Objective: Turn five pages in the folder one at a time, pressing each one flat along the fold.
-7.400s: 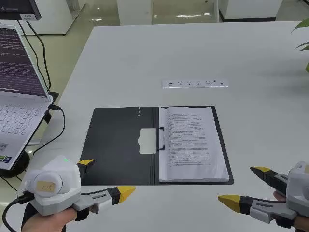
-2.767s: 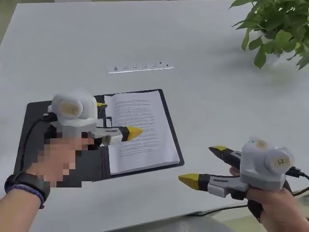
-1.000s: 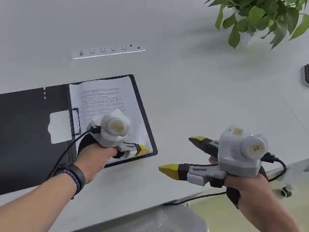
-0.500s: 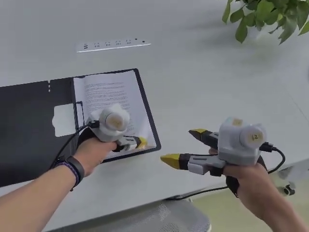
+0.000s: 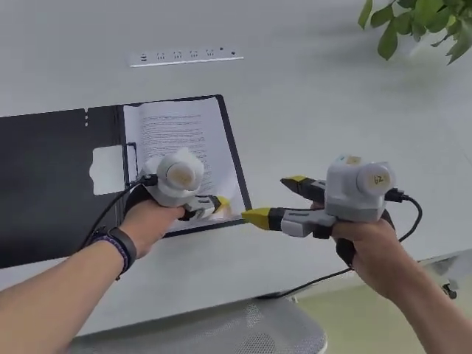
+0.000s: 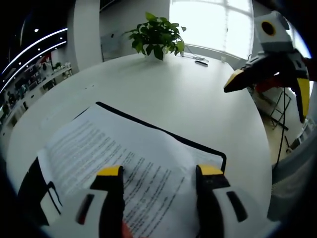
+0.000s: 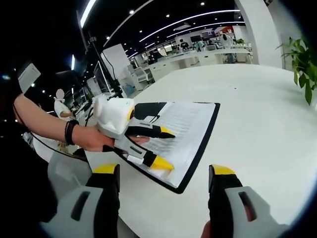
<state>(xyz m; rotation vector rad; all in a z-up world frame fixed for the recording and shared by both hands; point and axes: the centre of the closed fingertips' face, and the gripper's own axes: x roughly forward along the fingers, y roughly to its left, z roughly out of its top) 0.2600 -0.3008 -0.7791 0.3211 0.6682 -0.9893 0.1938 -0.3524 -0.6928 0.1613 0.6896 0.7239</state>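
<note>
While the folder lies open on the surface, the left claw stands spread over the top page, right claw spread alongside. Page pickup judged in hand; next, pinch one sheet only.

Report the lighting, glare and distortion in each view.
Head view: soft, even light with no hard shadows; the print on the pages is too small to read. Left gripper view: the window is blown out white, and the table edge is bowed by the fisheye. Right gripper view: dark ceiling crossed by bright strip lights, same fisheye bend.
</note>
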